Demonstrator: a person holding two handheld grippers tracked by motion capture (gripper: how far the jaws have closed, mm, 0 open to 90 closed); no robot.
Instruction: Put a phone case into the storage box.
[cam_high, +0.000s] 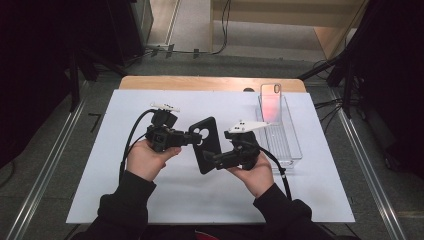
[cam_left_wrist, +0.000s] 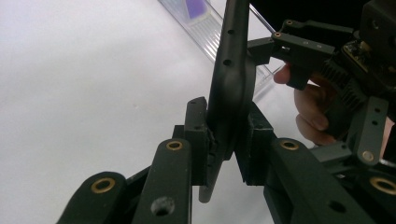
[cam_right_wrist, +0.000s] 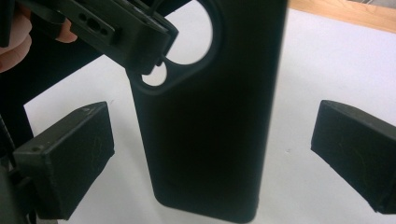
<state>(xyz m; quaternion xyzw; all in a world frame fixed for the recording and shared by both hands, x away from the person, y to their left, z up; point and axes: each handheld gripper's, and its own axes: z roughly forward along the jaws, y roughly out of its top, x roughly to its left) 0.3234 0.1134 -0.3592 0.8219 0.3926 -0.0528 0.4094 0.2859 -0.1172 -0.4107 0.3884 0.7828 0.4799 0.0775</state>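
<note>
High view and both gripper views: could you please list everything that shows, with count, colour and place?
Phone case: one, black, held above the mat's middle.
Phone: one, pinkish, upright in the tray's far end.
Tray: one, clear, on the mat at the right.
Mat: one, white, over the table.
Table: one, wooden, its far edge bare.
Left gripper: black, clamped on the case's edge.
Right gripper: black, jaws open either side of the case.

The phone case (cam_high: 207, 144) looks matt black rubbery plastic, the tray (cam_high: 290, 145) clear glossy plastic, the table sheet (cam_high: 100, 165) smooth matt white.
</note>
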